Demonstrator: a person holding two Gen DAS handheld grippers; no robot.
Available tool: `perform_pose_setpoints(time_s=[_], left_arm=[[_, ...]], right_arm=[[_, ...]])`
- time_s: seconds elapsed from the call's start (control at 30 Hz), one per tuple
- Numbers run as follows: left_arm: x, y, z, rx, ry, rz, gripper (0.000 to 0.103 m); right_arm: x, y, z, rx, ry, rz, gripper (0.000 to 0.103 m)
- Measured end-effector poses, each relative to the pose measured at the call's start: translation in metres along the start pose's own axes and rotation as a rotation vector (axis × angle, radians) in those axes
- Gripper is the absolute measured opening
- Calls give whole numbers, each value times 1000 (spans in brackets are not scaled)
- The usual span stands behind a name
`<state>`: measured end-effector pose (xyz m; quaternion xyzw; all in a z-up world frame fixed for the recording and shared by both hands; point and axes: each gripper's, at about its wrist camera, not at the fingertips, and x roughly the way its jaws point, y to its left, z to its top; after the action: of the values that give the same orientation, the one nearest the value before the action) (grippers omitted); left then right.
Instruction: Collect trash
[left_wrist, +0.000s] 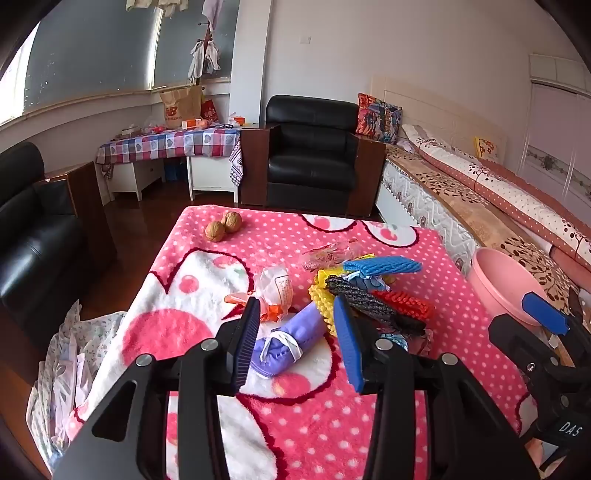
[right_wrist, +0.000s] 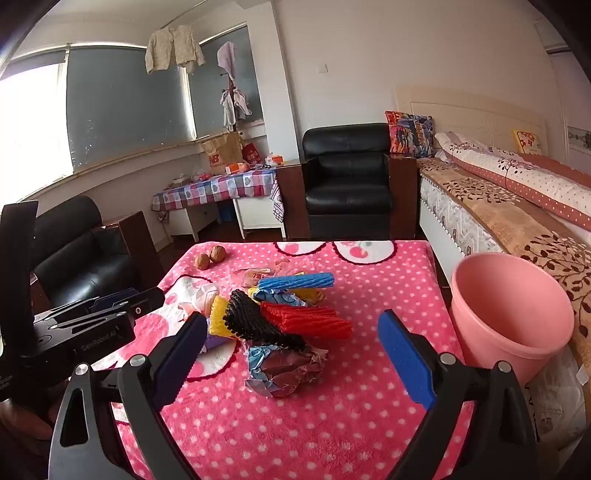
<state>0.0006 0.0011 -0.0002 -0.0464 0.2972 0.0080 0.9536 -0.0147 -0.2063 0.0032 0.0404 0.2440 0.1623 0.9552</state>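
My left hand-held gripper (left_wrist: 297, 325) released above purple mask (left_wrist: 286, 341), my right hand-held gripper (right_wrist: 291, 341) released over crumpled wrapper (right_wrist: 286, 371), pink bin (right_wrist: 511, 314) right of wrapper

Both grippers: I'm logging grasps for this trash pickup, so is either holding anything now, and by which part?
Nothing is held. The left gripper and right gripper are both open above the trash pile.

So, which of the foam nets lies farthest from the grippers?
The blue net. It lies across the far side of the pile, beyond the red, black and yellow ones.
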Motion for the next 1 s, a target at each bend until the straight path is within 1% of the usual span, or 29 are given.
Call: perform_pose_setpoints(time_s=[0.17, 0.27, 0.4, 0.47, 0.53, 0.67, 0.8, 0.87, 1.0], left_arm=[[0, 2, 0, 0, -9, 2, 42], [1, 6, 0, -10, -10, -7, 42], [1, 13, -4, -16, -2, -16, 42], [1, 15, -5, -12, -1, -35, 42], [6, 9, -3, -7, 0, -32, 42], [6, 8, -2, -12, -1, -52, 42], [11, 8, -2, -19, 15, -72, 42], [14, 7, -2, -14, 20, -77, 42], [16, 5, -3, -2, 17, -83, 42]], right_arm=[[-2, -1, 1, 0, -8, -7, 92], [-8, -2, 0, 4, -23, -11, 89], [-4, -2, -1, 10, -29, -27, 88], [-6, -8, 1, 14, -34, -26, 86], [-5, -10, 1, 15, -34, -29, 84], [-3, -14, -1, 16, -28, -31, 81], [-1, -16, -3, 17, -21, -36, 78], [0, -18, -4, 20, -17, -37, 75], [4, -21, -6, 32, -10, -35, 74]])
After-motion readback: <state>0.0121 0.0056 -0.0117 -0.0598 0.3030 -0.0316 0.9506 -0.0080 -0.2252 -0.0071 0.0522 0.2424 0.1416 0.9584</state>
